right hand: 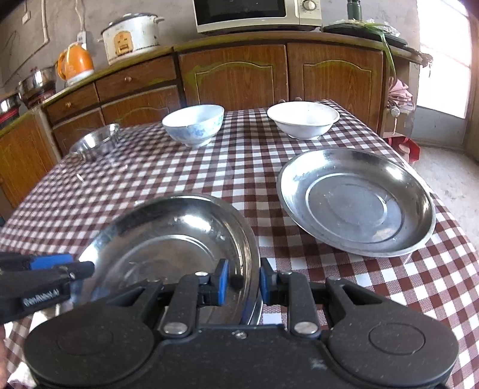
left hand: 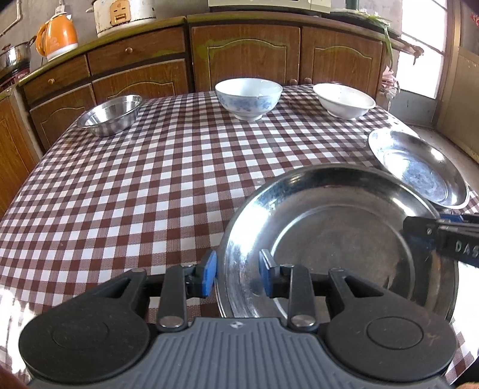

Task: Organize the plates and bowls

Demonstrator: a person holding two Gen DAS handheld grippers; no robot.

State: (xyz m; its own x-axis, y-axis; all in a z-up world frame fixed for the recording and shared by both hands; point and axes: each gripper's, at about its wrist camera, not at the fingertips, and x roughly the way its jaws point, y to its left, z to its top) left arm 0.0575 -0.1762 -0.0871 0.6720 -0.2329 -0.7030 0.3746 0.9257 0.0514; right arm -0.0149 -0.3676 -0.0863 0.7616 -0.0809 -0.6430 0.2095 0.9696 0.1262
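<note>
A steel plate [left hand: 344,239] [right hand: 167,239] sits near the table's front edge, slightly tilted, and a second rim [right hand: 257,309] shows just under it. My left gripper [left hand: 238,269] straddles the plate's left rim with a gap at each blue pad, so it is open. My right gripper [right hand: 244,281] is shut on the plate's right rim. Another steel plate [left hand: 419,170] [right hand: 356,203] lies to the right. At the far side stand a small steel bowl [left hand: 110,115] [right hand: 95,140], a blue-patterned bowl [left hand: 248,97] [right hand: 193,124] and a white bowl [left hand: 344,100] [right hand: 302,119].
A brown and white checked cloth [left hand: 149,194] covers the table. Wooden cabinets [left hand: 245,54] run behind it, with an orange kettle [left hand: 57,37], a rice cooker [right hand: 131,36] and a microwave [right hand: 254,15] on top. The table's right edge drops to the floor [right hand: 449,179].
</note>
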